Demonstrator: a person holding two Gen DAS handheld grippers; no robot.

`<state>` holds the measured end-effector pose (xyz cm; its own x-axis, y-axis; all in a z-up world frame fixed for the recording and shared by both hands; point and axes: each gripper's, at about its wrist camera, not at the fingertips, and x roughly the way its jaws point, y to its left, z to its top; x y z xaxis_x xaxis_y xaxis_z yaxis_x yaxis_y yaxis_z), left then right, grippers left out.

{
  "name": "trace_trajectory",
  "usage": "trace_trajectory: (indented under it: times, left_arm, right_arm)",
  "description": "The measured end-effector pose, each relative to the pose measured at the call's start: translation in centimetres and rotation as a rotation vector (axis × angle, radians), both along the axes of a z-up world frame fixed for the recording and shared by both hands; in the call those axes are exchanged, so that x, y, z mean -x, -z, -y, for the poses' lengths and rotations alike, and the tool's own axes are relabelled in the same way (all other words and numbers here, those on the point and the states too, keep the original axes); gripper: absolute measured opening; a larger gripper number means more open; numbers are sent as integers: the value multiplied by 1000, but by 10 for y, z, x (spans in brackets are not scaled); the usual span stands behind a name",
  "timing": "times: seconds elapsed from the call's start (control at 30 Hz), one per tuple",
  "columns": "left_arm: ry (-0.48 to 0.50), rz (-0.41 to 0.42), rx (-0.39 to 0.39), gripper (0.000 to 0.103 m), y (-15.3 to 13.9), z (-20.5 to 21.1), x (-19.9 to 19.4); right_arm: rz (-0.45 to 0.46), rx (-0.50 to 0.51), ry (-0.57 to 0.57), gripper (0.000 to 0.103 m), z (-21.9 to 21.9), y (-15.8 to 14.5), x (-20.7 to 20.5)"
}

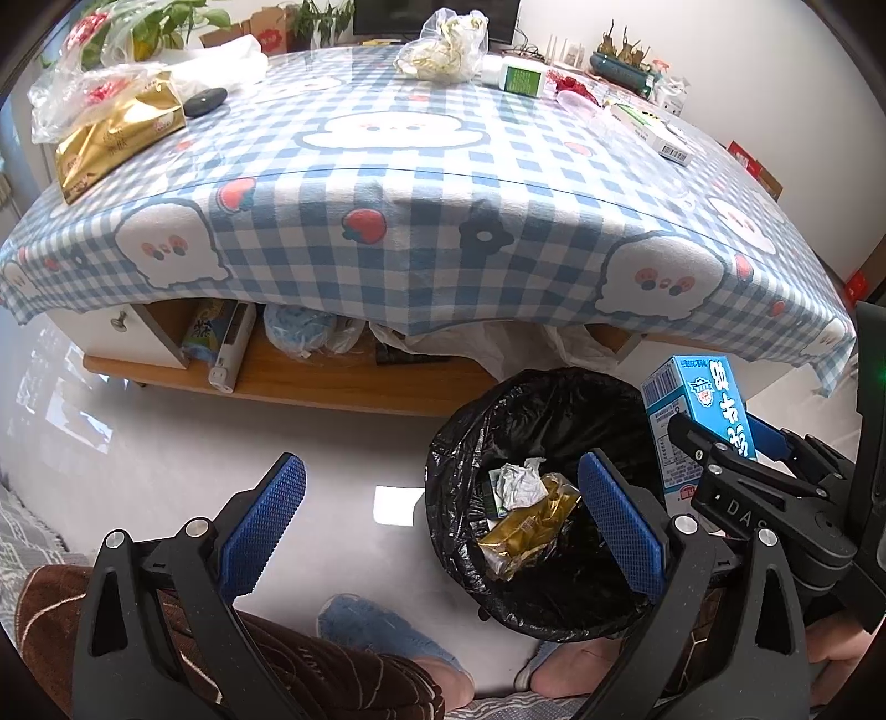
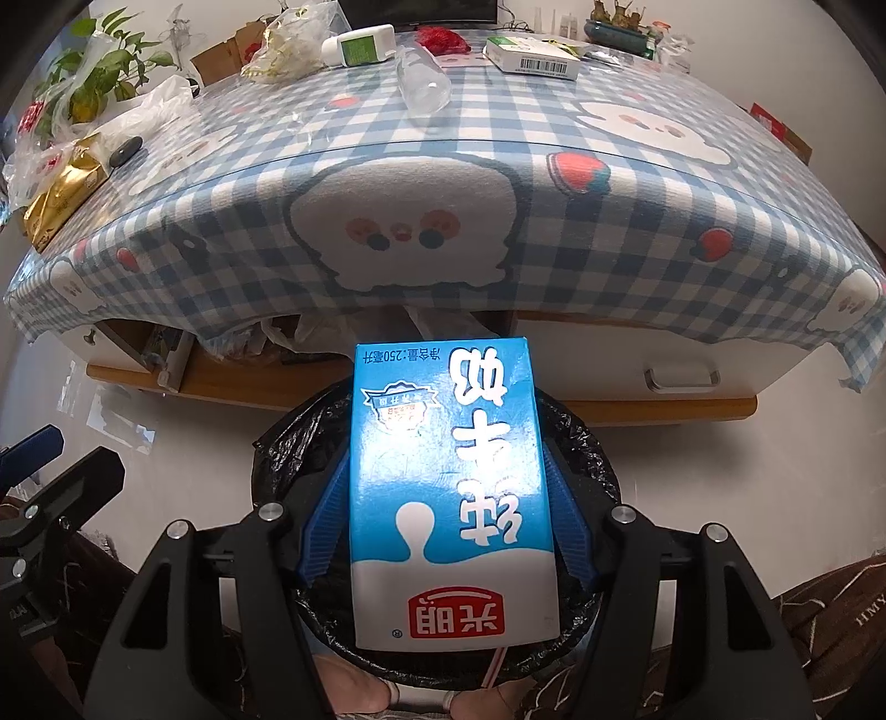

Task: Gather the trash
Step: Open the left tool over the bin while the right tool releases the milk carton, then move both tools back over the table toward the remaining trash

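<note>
Between the blue pads of my right claw (image 2: 448, 531) sits the blue milk carton (image 2: 451, 498), gripped tight, right above the black trash bin (image 1: 531, 498). My left claw (image 1: 443, 531) hangs wide and empty beside it. The bench (image 1: 421, 183) edge is just behind. The carton hides most of the bin.

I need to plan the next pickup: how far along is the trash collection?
Done: crumpled paper and a gold wrapper lie in the bin. In hand: the right claw holds a milk carton over the bin; the left claw is open, empty. Left: a clear bottle and bags remain on the table.
</note>
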<state>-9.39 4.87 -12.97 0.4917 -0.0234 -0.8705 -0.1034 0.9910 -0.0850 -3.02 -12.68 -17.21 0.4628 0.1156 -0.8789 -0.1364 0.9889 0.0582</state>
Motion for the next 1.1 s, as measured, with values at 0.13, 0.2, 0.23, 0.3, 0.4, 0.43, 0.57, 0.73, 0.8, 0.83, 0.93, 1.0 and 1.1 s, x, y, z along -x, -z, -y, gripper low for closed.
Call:
trace_trajectory:
  times: [0.13,0.2,0.23,0.3,0.4,0.43,0.57,0.73,0.8,0.83,0.93,1.0,1.1]
  left_arm:
    - [-5,-6,0,97,2,0,-2]
    - [-9,-9,-1,97,4,0,-3]
    - [-11,-10,-1,97,4,0,-3]
    - [-15,-13,-4,97,5,0,-3]
    - [-16,-8,-8,97,4,0,-3]
    - [-17,-8,-10,97,3,0,-3]
    - [-20,8,-7,97,-4,1,-1]
    - [-16,32,-13,97,-17,5,3]
    - [-16,38,-3,97,-23,5,3]
    - [-18,42,-2,97,-27,5,3]
    - [-17,54,-6,97,-36,7,6]
    - [-15,64,-10,97,-44,8,7]
    - [-10,76,-16,97,-54,11,9]
  right_arm:
    - [13,5,-3,66,1,-2,0]
    - [23,1,2,79,3,-4,0]
    - [28,0,5,80,4,-5,0]
    - [33,-2,6,84,6,-7,-1]
    - [46,-6,10,88,10,-12,-2]
    - [53,-6,12,89,12,-15,-1]
    - [79,11,13,95,17,-26,1]
    - [121,25,-2,95,21,-43,7]
    - [134,20,-4,95,23,-51,10]
    - [141,20,-5,95,24,-54,11]
    - [159,15,-7,95,26,-66,13]
    - [167,7,-9,95,28,-74,14]
    - [183,-5,-12,95,30,-88,17]
